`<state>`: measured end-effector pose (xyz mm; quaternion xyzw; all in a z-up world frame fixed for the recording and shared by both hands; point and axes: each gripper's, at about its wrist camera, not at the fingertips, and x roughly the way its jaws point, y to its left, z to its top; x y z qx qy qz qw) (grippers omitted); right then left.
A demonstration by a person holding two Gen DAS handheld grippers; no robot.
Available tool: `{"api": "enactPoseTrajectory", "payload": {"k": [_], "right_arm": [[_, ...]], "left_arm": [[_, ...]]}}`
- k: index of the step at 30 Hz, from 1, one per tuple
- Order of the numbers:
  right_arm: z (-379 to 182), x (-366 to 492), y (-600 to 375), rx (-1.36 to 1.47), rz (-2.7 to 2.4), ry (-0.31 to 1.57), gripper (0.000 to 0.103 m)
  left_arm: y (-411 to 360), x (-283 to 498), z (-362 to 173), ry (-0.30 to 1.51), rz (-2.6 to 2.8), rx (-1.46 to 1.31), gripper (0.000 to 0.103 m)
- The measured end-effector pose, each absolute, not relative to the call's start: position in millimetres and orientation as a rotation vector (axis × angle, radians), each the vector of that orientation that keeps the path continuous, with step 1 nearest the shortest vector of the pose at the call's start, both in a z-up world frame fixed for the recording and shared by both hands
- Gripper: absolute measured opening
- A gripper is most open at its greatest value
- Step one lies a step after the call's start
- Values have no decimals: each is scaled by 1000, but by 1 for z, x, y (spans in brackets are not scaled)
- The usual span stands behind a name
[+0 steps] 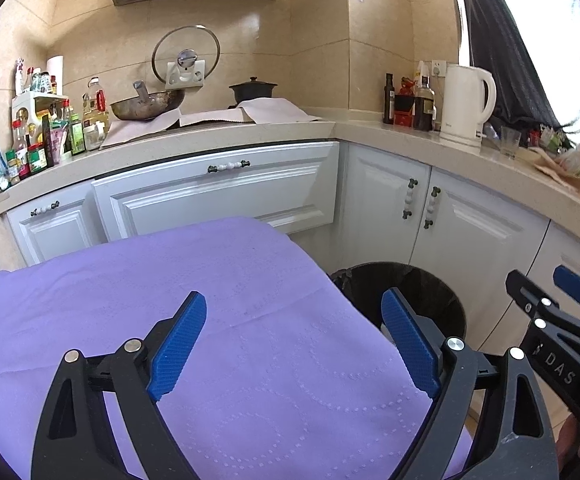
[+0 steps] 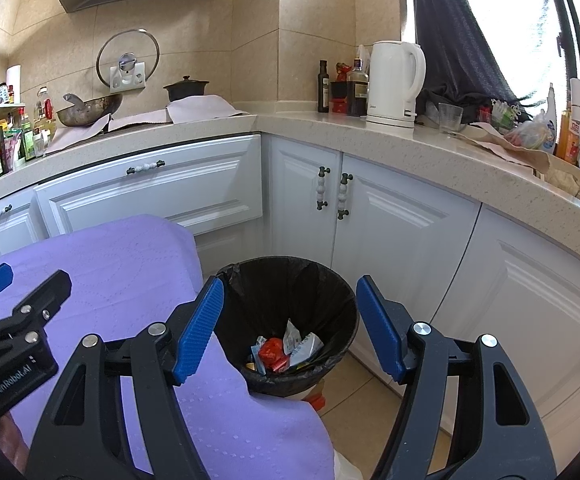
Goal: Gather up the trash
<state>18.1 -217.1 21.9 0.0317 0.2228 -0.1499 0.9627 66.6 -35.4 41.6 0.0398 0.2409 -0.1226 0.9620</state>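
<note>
A round bin with a black liner point(image 2: 290, 280) stands on the floor beside a table under a purple cloth point(image 2: 121, 272). Inside it lie several wrappers, among them a red one point(image 2: 271, 354) and a white one point(image 2: 298, 344). My right gripper point(image 2: 290, 292) hovers over the bin, open, with nothing between its blue pads. My left gripper point(image 1: 294, 308) hangs open above the purple cloth point(image 1: 209, 280), empty as well. In the left wrist view the bin point(image 1: 430, 292) shows past the table's right edge, and the right gripper point(image 1: 546, 294) juts in from the right.
White cabinets point(image 2: 390, 220) and a beige counter point(image 2: 410, 144) wrap the corner behind the bin. On the counter stand a white kettle point(image 2: 396, 84), bottles, a glass point(image 2: 450, 118), a wok point(image 2: 89, 110), a black pot point(image 2: 185, 88) and a plastic bag point(image 2: 530, 136).
</note>
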Motion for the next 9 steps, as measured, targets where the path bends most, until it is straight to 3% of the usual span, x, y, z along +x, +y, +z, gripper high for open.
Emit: {"api": "enactPoseTrajectory", "payload": {"k": [6,9], "right_arm": [[18,25,-203,52,-270,469,68],[17,32,-191,45,-237,477,79]], "left_arm": [[-25,76,39,505,-226,77,87],[-13,84,33,535,-186,71,87]]}}
